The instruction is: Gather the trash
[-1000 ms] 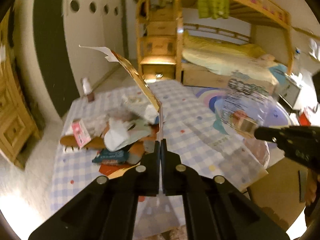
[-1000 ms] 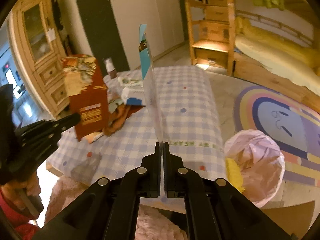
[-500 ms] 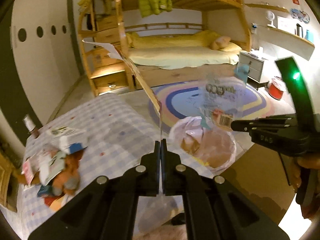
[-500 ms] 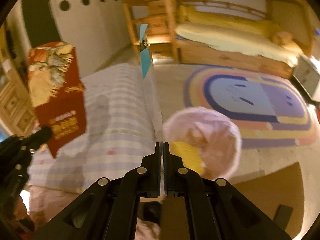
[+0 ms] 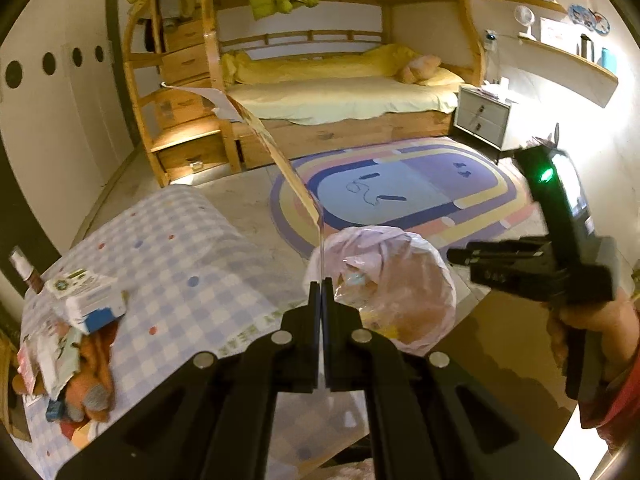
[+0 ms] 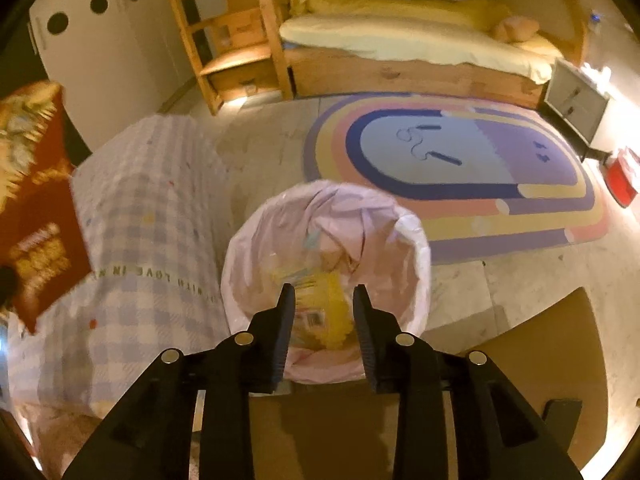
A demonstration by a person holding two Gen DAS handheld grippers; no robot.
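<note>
Two grippers hang over a room with a rainbow rug (image 6: pixel 460 168) far ahead of them. The checked table (image 5: pixel 172 264), forward-left of the left gripper (image 5: pixel 321 286), carries a litter heap (image 5: pixel 72 340) at its far-left end. Directly beneath the right gripper (image 6: pixel 323 294) sits the pink-lined bin (image 6: pixel 416 248), yellow wrappers inside. The left gripper's jaws are pressed together, pinching a flat red packet (image 5: pixel 276 152) edge-on, reaching up and ahead. The right gripper's jaws have just been opening and stand spread with nothing between them.
</note>
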